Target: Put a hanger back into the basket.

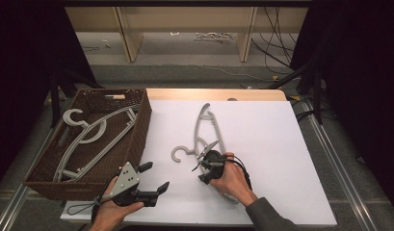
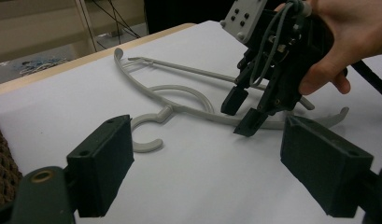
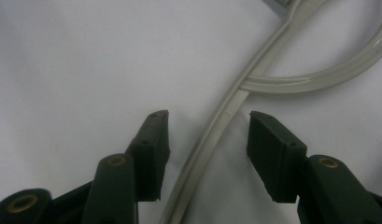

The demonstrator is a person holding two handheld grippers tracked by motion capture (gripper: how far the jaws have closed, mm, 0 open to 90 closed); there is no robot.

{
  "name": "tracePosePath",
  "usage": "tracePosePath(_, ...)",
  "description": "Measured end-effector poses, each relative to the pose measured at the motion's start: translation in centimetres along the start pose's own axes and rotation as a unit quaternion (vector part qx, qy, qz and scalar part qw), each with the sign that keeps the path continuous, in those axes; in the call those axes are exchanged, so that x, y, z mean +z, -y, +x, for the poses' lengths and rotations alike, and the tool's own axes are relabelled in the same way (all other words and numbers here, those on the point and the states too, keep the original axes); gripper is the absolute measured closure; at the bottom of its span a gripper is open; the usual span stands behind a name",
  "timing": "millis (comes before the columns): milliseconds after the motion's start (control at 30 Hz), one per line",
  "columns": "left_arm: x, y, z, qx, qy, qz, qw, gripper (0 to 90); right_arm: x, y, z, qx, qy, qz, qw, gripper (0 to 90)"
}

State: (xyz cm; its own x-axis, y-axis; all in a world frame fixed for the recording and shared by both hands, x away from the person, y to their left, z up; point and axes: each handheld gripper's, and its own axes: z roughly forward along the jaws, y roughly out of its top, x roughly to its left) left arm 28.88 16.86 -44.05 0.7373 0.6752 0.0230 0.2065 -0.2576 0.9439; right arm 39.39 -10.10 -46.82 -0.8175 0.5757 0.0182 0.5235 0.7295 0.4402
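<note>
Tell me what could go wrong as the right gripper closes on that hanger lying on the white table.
The right gripper stands open astride one thin arm of the grey hanger, which lies flat on the white table. Risks:
1. Closing on such a thin arm, the pads may slip off or scrape the table.
2. Held off-centre, the long hanger could swing or tilt when lifted.
3. Its hook could snag the wicker basket rim, or the hangers inside.

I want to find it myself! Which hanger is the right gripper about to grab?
Look at the white table, right of the brown basket. One grey hanger lies flat there, alone. The right gripper straddles its arm, jaws open; the other hangers lie inside the basket.
</note>
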Motion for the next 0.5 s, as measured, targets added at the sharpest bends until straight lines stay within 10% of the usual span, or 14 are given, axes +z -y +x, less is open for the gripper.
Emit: tracePosePath(500, 0.2, 0.0, 0.0, 0.01, -0.001, 0.002, 1.0, 17.8, 0.6, -1.8, -0.2, 0.028, 0.014, 0.028, 0.9991, 62.3)
